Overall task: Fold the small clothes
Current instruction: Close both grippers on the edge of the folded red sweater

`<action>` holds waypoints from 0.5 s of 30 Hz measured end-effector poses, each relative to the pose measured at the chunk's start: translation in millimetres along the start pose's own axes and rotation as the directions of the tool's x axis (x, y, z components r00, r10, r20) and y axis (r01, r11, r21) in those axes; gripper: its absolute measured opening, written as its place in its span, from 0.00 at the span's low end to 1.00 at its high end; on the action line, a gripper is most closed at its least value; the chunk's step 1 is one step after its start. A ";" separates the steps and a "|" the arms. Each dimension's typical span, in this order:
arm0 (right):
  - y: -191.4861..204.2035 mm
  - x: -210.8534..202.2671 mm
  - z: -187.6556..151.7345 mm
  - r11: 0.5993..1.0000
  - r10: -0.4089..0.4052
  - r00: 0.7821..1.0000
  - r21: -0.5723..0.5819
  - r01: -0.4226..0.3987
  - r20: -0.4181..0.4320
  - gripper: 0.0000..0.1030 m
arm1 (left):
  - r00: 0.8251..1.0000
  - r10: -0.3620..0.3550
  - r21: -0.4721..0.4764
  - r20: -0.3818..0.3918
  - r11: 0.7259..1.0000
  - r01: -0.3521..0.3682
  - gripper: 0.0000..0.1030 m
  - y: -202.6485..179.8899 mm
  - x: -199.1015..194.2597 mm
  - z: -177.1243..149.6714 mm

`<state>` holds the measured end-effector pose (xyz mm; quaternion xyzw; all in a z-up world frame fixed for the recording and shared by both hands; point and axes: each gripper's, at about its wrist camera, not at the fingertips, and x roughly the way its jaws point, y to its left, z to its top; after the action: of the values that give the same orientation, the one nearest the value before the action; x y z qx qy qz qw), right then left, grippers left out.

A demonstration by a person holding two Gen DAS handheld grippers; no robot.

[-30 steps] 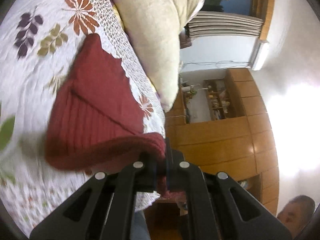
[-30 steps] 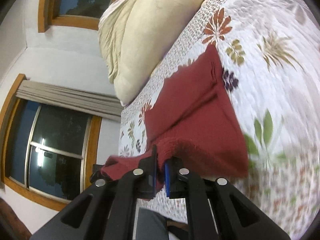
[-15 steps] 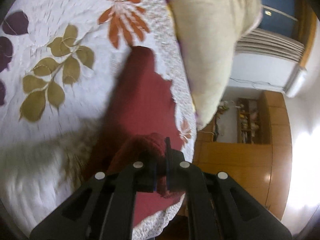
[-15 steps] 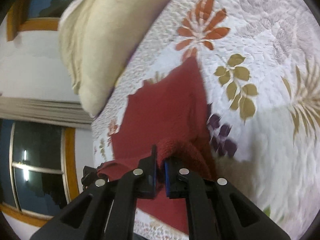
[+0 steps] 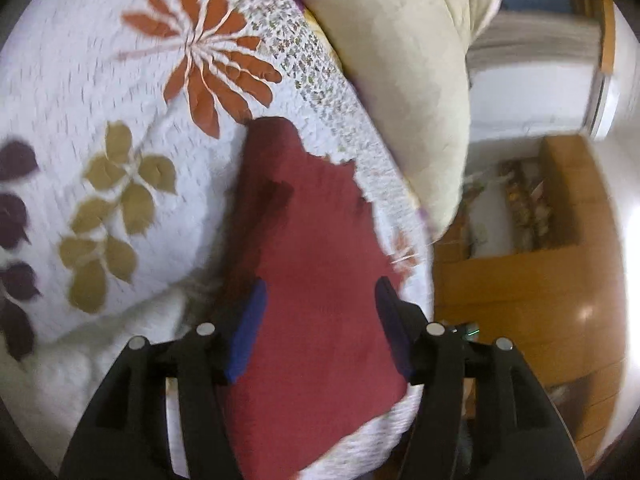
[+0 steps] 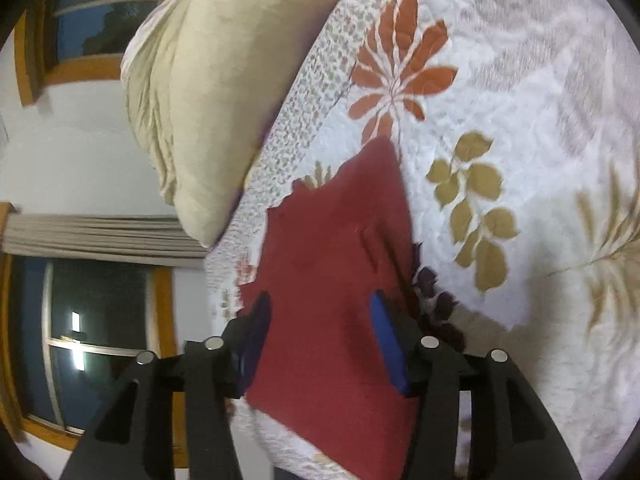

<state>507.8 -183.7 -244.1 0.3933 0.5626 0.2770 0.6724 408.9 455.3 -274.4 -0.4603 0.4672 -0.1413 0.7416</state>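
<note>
Both our left gripper and right gripper released, jaws spread above the red garment, lying folded on the bedspread, pillow at 1 o'clock. We judge: square edges before the next fold.

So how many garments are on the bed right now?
1: the red garment lies flat on the floral bedspread near its edge, beside the cream pillow. Others could lie out of frame.
</note>
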 end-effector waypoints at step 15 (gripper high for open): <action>21.2 42.3 -13.1 0.930 -0.290 0.956 -0.249 0.269 -0.051 0.39 | 0.954 0.297 0.232 -0.044 0.932 -0.280 0.07 -18.5 23.2 5.8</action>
<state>505.5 -135.0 -249.8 0.2128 0.6041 0.2610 0.7223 429.8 433.8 -271.6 -0.2946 0.5395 -0.1003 0.7823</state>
